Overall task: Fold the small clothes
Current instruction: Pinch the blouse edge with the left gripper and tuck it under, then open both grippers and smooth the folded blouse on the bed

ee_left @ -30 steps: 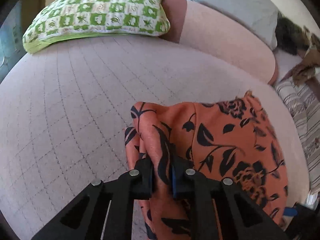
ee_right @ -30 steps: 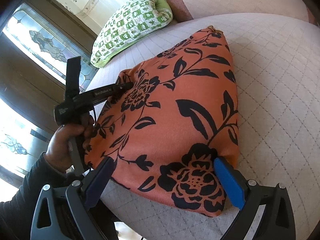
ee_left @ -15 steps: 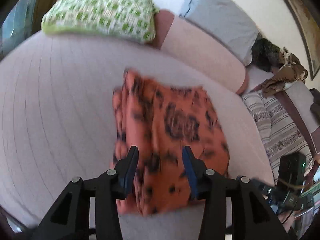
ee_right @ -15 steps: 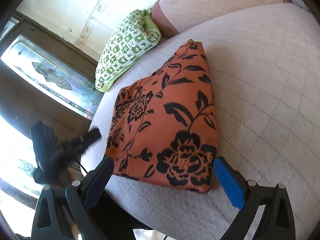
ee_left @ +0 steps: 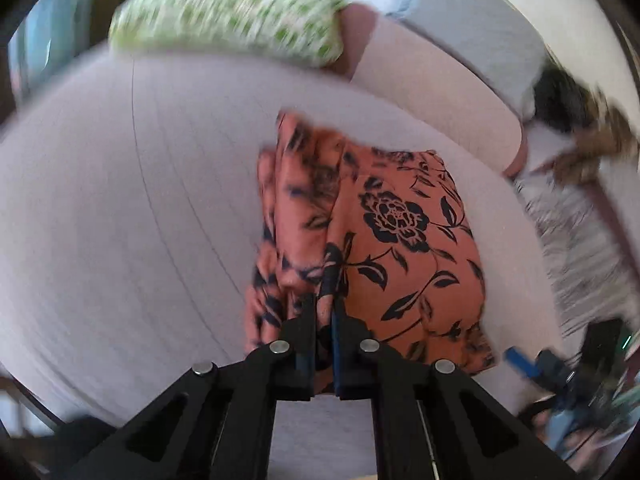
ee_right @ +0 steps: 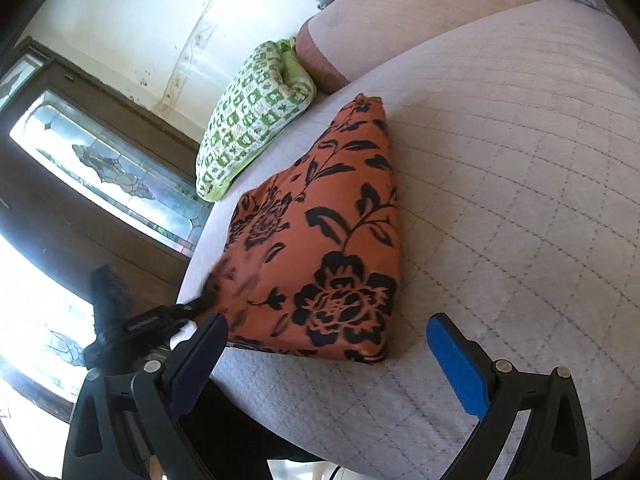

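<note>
An orange garment with black flowers (ee_left: pixel 404 240) lies folded on the pale quilted bed (ee_left: pixel 120 220). My left gripper (ee_left: pixel 325 312) is shut on the garment's near left edge, where loose layers bunch up. In the right wrist view the garment (ee_right: pixel 332 248) lies as a folded wedge near the bed's front edge. My right gripper (ee_right: pixel 332 344) is open and empty, just in front of the garment's near edge. The left gripper (ee_right: pixel 160 320) also shows there at the garment's left corner.
A green and white patterned pillow (ee_right: pixel 256 116) lies at the head of the bed beside a pink bolster (ee_left: pixel 432 92). A grey pillow (ee_left: pixel 472 24) and striped cloth (ee_left: pixel 580 240) lie further right. A glass-panelled door (ee_right: pixel 108 168) stands beyond the bed's left edge.
My left gripper let go, pulled back open, then closed again on the garment's near left edge. The right gripper has drawn back a little and stays open.
</note>
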The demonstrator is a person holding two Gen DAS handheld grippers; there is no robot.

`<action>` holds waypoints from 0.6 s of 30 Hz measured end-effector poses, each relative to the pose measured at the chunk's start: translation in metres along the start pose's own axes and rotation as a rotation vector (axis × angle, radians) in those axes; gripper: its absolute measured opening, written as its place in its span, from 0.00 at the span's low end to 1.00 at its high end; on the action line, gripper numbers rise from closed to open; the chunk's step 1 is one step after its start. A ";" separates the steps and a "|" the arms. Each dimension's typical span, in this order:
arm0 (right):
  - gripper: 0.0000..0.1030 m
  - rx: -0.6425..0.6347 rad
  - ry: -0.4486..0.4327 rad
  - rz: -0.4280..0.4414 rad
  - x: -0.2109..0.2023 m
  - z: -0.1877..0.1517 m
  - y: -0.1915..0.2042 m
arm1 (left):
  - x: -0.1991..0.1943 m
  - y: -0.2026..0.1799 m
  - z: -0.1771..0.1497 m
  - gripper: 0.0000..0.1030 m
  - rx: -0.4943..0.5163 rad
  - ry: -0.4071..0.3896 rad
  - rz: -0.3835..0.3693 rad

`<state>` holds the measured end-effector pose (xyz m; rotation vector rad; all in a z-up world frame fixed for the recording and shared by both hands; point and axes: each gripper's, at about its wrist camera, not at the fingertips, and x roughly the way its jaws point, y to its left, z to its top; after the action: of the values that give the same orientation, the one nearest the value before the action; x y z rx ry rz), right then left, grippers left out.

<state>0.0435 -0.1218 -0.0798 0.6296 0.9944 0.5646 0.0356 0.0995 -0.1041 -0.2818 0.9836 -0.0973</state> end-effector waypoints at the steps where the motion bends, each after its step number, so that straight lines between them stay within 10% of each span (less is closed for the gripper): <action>1: 0.98 0.011 0.000 0.001 0.000 0.000 -0.003 | 0.006 -0.002 -0.001 0.06 0.022 0.018 0.024; 4: 0.98 0.069 0.004 0.020 0.002 0.001 -0.016 | 0.050 0.003 -0.014 0.10 0.050 0.136 0.087; 18: 0.98 0.281 0.012 0.222 0.001 0.016 -0.044 | -0.001 -0.051 0.029 0.45 0.185 -0.135 0.094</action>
<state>0.0640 -0.1550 -0.1048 0.9959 1.0306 0.6285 0.0617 0.0569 -0.0739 -0.0717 0.8455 -0.0819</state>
